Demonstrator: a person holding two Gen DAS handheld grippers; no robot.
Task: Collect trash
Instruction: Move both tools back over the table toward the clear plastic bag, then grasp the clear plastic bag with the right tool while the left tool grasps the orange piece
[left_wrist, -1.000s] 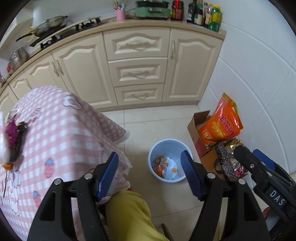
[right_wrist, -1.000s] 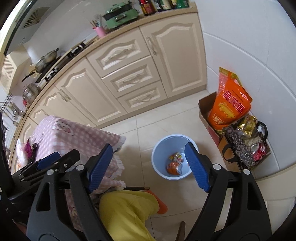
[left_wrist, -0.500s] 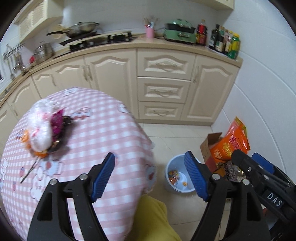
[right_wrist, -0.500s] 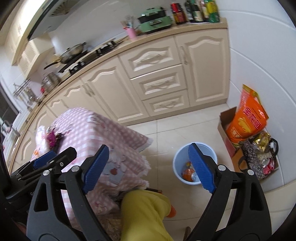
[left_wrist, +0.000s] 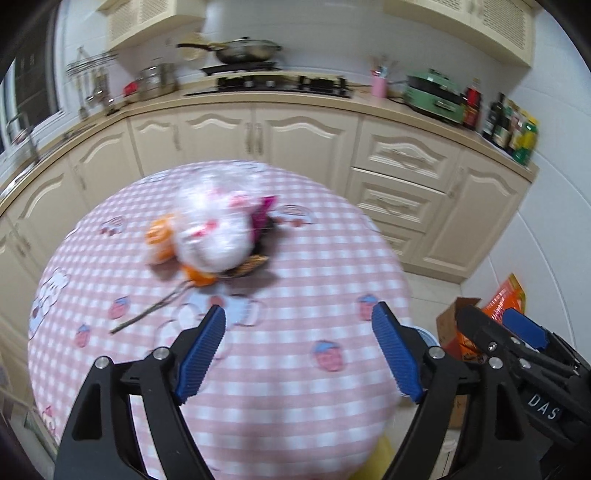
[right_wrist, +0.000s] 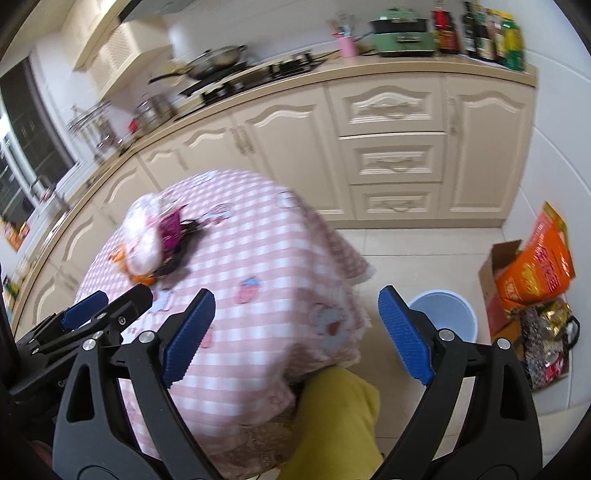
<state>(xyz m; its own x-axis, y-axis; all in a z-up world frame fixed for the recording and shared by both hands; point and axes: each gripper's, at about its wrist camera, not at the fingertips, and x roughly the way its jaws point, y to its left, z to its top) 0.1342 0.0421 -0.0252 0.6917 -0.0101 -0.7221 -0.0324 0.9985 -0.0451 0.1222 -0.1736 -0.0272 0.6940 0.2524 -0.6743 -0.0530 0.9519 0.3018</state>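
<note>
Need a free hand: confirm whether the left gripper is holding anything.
No, the left gripper is open and empty above the table.

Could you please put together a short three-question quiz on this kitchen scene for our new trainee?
1. True or false: the left gripper is clamped on a wrapper.
2. Where does the blue bin stand? A) on the counter B) on the floor beside the table C) on the table
3. Fill in: the trash pile lies on a table covered by a pink ____ cloth.

Key:
1. False; its jaws stand open and hold nothing, like those of the right gripper.
2. B.
3. Checked.
</note>
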